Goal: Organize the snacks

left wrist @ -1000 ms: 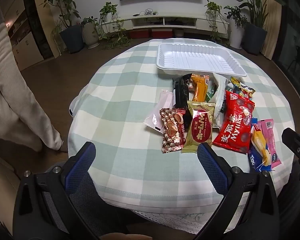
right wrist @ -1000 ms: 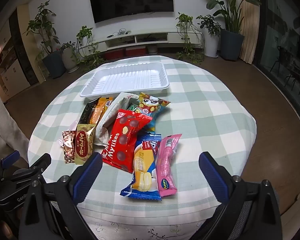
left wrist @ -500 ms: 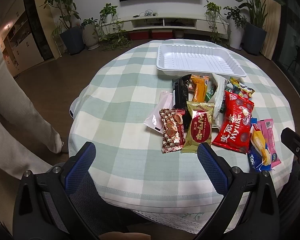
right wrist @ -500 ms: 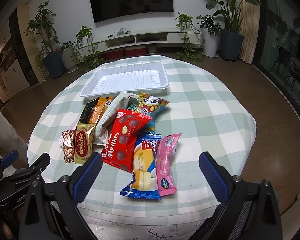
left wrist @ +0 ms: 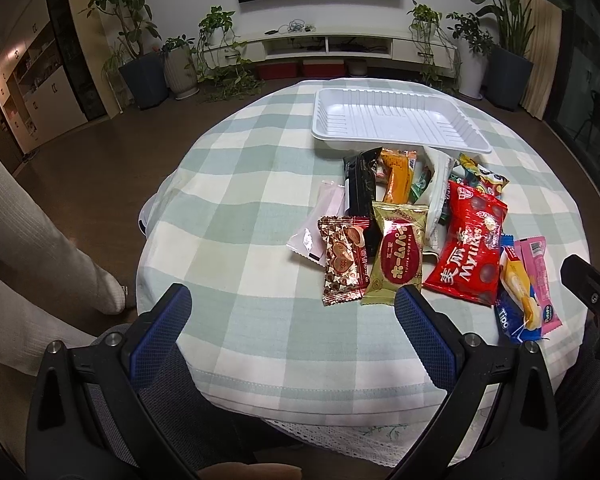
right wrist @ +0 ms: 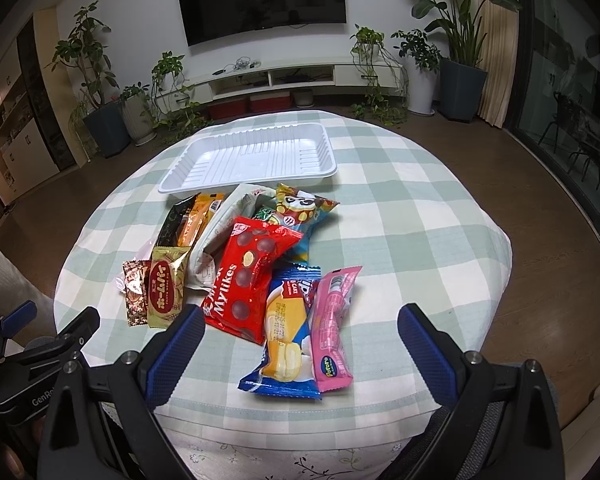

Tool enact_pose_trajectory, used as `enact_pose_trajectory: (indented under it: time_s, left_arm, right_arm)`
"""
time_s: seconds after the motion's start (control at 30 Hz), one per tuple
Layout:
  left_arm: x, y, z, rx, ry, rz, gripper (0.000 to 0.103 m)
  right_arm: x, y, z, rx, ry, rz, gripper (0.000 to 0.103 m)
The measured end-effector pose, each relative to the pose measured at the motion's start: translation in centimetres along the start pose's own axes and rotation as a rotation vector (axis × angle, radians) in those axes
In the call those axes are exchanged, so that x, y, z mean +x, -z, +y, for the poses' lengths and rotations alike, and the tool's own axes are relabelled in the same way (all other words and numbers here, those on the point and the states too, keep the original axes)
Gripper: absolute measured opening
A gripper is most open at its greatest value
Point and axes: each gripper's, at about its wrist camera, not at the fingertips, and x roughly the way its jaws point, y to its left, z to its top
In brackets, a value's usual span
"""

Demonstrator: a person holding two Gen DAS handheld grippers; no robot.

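An empty white plastic tray [left wrist: 396, 122] [right wrist: 252, 156] sits at the far side of a round table with a green checked cloth [left wrist: 240, 216]. Several snack packs lie in a heap in front of it: a red Mylikes bag [left wrist: 466, 246] [right wrist: 248, 272], a gold pie pack [left wrist: 398, 256] [right wrist: 166, 290], a brown heart-print pack [left wrist: 342, 264], a blue cake pack [right wrist: 286, 332] and a pink pack [right wrist: 332, 328]. My left gripper [left wrist: 292, 320] is open and empty at the table's near edge. My right gripper [right wrist: 300, 338] is open and empty, just short of the blue and pink packs.
A person's leg in light trousers [left wrist: 40, 240] stands left of the table. Potted plants [right wrist: 100, 92], a low TV shelf [right wrist: 284, 76] and a wall TV stand beyond. The left gripper's body [right wrist: 28, 356] shows at the right wrist view's left edge.
Both grippers have held still and open. The person's leg at the left has shifted position.
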Motion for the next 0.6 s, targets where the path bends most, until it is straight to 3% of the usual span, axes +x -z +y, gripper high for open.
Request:
enact_pose_trajectory:
  time_s: [0.6]
  left_arm:
    - [0.16,0.13,0.03,0.000,0.000,0.000,0.103]
  right_arm:
    - [0.04,0.03,0.06,-0.001,0.001,0.001,0.099]
